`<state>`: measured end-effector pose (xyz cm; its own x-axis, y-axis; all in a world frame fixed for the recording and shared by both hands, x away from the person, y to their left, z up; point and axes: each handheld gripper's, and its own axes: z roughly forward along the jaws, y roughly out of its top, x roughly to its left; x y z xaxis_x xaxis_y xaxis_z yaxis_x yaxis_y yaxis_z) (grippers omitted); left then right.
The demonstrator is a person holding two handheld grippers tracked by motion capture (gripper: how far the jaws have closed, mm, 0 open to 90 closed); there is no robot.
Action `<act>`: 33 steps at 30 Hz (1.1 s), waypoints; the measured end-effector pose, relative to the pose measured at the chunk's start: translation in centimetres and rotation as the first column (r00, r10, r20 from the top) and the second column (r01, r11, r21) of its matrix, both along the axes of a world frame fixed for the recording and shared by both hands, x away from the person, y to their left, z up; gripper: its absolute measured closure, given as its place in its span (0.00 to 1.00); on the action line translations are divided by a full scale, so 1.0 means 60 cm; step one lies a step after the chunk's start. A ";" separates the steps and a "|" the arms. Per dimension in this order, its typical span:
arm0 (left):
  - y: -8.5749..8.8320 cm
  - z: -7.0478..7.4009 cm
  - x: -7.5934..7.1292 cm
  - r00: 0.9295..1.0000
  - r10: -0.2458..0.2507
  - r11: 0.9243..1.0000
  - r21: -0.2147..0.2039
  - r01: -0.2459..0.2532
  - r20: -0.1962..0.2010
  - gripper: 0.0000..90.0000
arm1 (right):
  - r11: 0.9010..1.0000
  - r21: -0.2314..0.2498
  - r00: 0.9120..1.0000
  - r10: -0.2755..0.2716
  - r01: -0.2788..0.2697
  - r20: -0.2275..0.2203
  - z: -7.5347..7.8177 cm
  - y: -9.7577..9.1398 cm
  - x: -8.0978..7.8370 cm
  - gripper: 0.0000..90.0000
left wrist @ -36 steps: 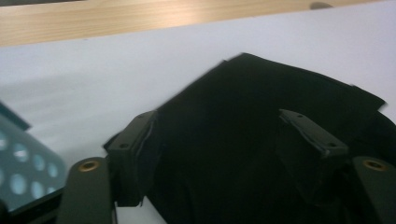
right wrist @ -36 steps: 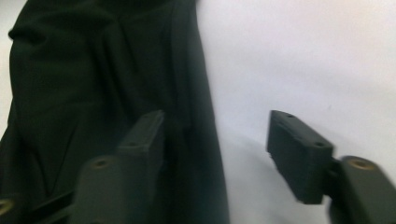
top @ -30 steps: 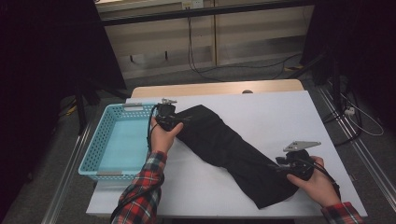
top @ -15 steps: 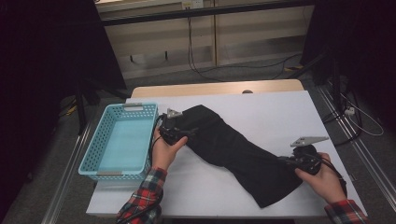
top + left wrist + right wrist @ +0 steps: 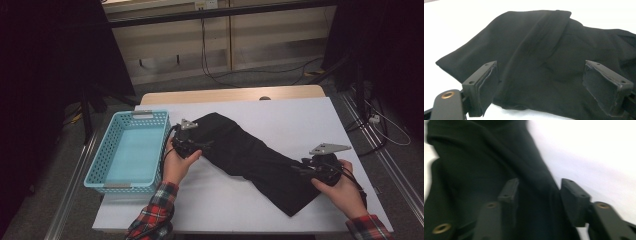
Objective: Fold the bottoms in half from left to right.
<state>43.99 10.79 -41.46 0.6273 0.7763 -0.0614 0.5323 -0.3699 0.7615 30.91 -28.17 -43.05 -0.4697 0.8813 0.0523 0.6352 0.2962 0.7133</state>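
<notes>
Left gripper [image 5: 200, 146] withdrawn, black garment [image 5: 255, 155] edge

High view looks forward and down from six o'clock, both gripper views close, sharing black cloth [image 5: 255, 160].

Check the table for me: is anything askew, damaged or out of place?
Nothing looks damaged or spilled. The black garment lies diagonally across the white table, bunched in folds, not flat. The blue basket sits squarely at the table's left edge. Both the left claw and the right claw are open over the cloth.
</notes>
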 end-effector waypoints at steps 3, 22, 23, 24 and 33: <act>0.001 0.000 -0.001 1.000 0.005 1.000 -0.002 -0.005 0.000 0.15 | 0.999 0.010 0.999 0.049 -0.050 0.013 0.005 0.026 -0.007 0.46; 0.013 0.000 -0.008 1.000 -0.008 1.000 0.023 0.008 0.004 0.13 | 0.975 0.102 0.980 0.194 -0.197 0.044 0.001 0.110 -0.032 0.57; 0.013 0.000 -0.008 1.000 -0.008 1.000 0.020 0.007 0.004 0.13 | 0.972 0.105 0.977 0.208 -0.211 0.040 0.000 0.114 -0.033 0.61; 0.013 0.000 -0.008 1.000 -0.006 1.000 0.022 0.006 0.006 0.13 | 0.968 0.105 0.973 0.226 -0.228 0.035 0.000 0.119 -0.035 0.62; 0.013 -0.002 -0.007 1.000 0.001 1.000 0.018 -0.001 0.003 0.13 | 0.951 0.057 0.952 0.306 -0.305 0.000 -0.018 0.153 -0.046 0.65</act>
